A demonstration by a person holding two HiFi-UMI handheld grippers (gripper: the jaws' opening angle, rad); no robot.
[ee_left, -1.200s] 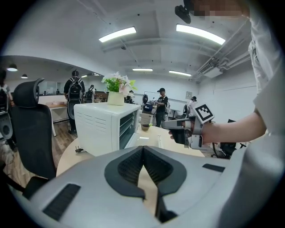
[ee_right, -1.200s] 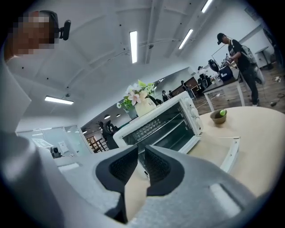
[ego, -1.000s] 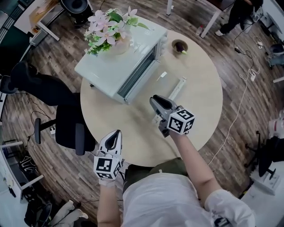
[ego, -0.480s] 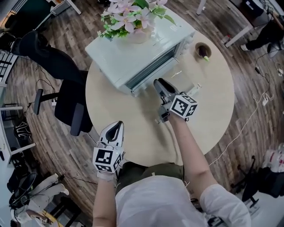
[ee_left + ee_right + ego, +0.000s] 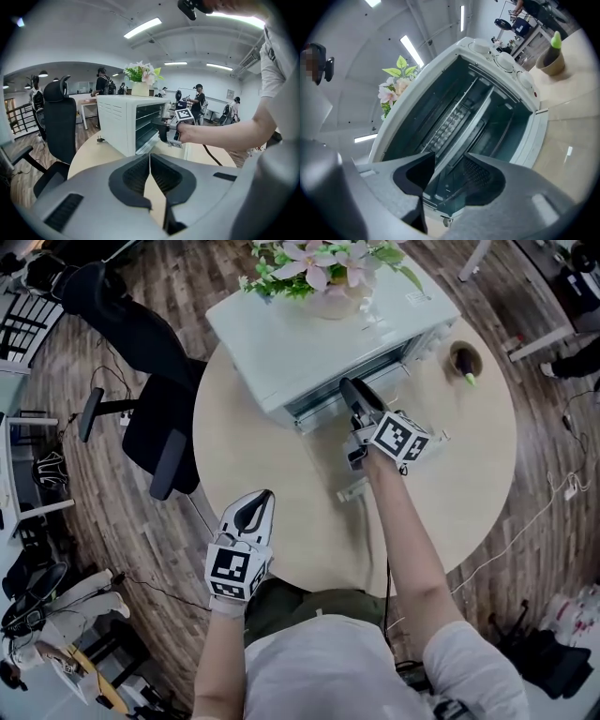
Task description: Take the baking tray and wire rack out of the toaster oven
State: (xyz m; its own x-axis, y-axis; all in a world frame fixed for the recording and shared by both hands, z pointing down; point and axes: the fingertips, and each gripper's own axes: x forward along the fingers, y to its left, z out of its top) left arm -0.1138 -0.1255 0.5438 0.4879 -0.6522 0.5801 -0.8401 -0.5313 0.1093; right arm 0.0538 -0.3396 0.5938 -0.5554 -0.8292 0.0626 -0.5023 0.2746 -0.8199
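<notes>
Right tool (image 5: 350,387) points level into the open mouth of the toaster oven (image 5: 319,338) on the round counter (image 5: 281,493). Its jaws have just been opening and stand spread, with nothing pinched between them. Inside the cavity, the gridded wire rack (image 5: 451,121) and the pale-edged baking tray (image 5: 466,126) sit in their slots, straight ahead of the gap. Left tool (image 5: 258,505), pressed together and empty, hovers over the counter's near edge. Flowers (image 5: 323,263) stand on the oven's roof.
</notes>
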